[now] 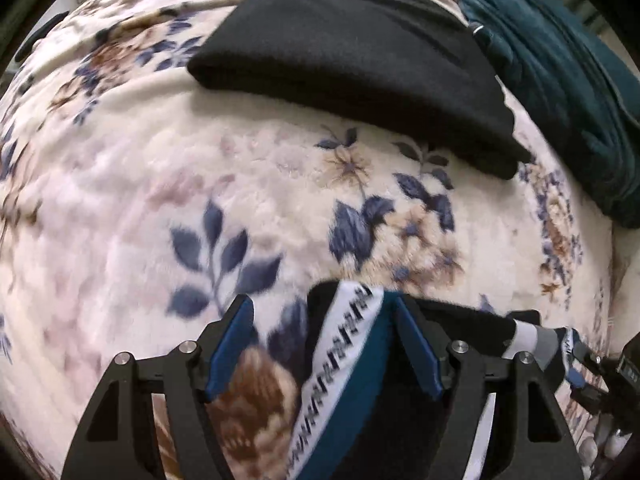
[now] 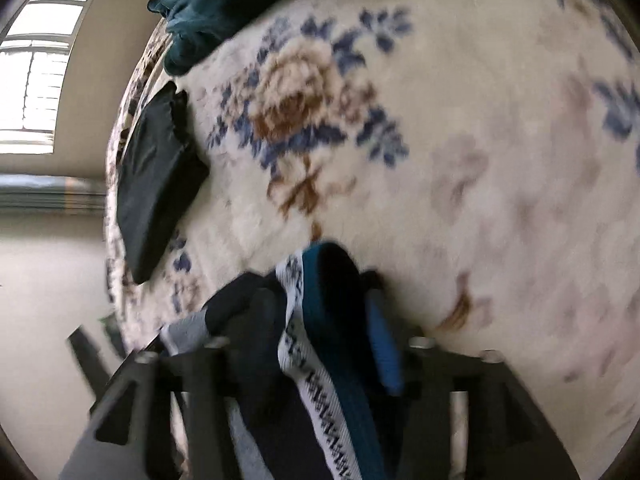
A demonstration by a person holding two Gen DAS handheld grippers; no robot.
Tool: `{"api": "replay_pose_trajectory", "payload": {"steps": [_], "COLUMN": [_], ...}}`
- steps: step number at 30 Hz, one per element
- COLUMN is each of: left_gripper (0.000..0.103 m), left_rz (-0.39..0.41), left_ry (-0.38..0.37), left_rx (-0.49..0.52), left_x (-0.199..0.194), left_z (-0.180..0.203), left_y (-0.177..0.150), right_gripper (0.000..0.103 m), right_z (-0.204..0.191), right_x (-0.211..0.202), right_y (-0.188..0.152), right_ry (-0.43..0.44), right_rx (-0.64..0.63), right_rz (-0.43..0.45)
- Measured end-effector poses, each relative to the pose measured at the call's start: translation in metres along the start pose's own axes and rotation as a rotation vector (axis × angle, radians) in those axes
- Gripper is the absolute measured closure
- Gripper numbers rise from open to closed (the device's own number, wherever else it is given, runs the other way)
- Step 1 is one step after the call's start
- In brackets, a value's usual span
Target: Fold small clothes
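Floral blanket [image 1: 160, 184] covers the bed and serves as the work surface; a window [image 2: 36, 60] and plain wall show at the left of the right wrist view.

Finished work, by my judgement: one black garment [image 1: 352, 64] lies folded flat on the blanket, well apart from both tools. A heap of teal cloth [image 1: 560, 92] sits just beside it at the blanket's far edge; whether it is folded or waiting cannot be told.

Item in hand: a small garment [image 1: 344, 360] with a white patterned waistband, teal trim and dark body. It hangs between the two tools, low over the near part of the blanket.

Left tool [image 1: 324, 344]: jaws stand wide. The waistband lies against the right-hand blue pad; the other pad is clear of it, with blanket showing between. No firm pinch is evident.

Right tool [image 2: 320, 312]: picture blurred. Jaws are partly open with the waistband and dark cloth bunched between them; whether the pads press on it cannot be told.

Assessment: one piece appears done; this piece is not yet laid flat, and folding it remains.
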State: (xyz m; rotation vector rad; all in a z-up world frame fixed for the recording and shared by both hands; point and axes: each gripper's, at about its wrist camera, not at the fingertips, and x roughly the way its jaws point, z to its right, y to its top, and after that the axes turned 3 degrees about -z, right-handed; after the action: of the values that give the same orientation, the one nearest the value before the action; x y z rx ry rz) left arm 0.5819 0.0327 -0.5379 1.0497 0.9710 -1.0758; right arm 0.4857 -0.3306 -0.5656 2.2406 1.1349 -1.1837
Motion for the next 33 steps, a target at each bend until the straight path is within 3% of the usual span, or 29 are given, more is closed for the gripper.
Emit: {"api": "replay_pose_trajectory", "payload": {"steps": [1, 5, 6, 7, 11, 14, 18, 21, 23, 26, 29, 33], "left_gripper": [0.022, 0.022, 0.022, 0.022, 0.022, 0.022, 0.022, 0.022, 0.022, 0.022, 0.022, 0.018], "left_rz": [-0.004, -0.016, -0.016, -0.015, -0.012, 0.004, 0.027, 0.057, 0.059, 0.025, 0.042, 0.082], "left_ry": [0.005, 0.016, 0.017, 0.014, 0.000, -0.007, -0.024, -0.037, -0.049, -0.054, -0.035, 0.022], "left_rx": [0.001, -0.018, -0.019, -0.020, -0.032, -0.037, -0.057, -0.074, -0.072, -0.049, -0.026, -0.013], "left_x": [0.002, 0.009, 0.010, 0.010, 0.007, 0.000, -0.013, -0.025, -0.029, -0.024, -0.031, -0.065], "left_z": [-0.001, -0.004, -0.004, -0.004, -0.005, -0.008, -0.015, -0.019, -0.020, -0.017, -0.014, -0.029], "left_y": [0.003, 0.012, 0.013, 0.013, 0.011, 0.009, 0.003, -0.002, -0.006, -0.013, -0.024, -0.067], "right_gripper": [0.045, 0.047, 0.056, 0.093, 0.094, 0.094, 0.094, 0.094, 0.092, 0.067, 0.062, 0.062], "right_z": [0.001, 0.002, 0.000, -0.002, -0.022, -0.038, -0.046, -0.041, -0.034, -0.017, -0.003, 0.018], "right_x": [0.006, 0.030, 0.030, 0.031, 0.016, -0.007, -0.012, -0.004, 0.005, 0.012, -0.016, -0.052], "right_y": [-0.001, 0.000, 0.000, -0.001, -0.007, -0.007, 0.005, 0.013, 0.012, 0.009, -0.012, -0.067], "right_ry": [-0.006, -0.057, -0.052, -0.052, -0.105, -0.099, -0.111, -0.125, -0.137, -0.156, -0.107, -0.055], "right_rx": [0.000, -0.017, -0.027, -0.046, -0.127, -0.152, -0.169, -0.150, -0.148, -0.093, -0.029, 0.051], "right_rz": [-0.016, -0.070, -0.055, -0.037, 0.036, 0.122, 0.158, 0.142, 0.077, -0.019, 0.008, 0.008]}}
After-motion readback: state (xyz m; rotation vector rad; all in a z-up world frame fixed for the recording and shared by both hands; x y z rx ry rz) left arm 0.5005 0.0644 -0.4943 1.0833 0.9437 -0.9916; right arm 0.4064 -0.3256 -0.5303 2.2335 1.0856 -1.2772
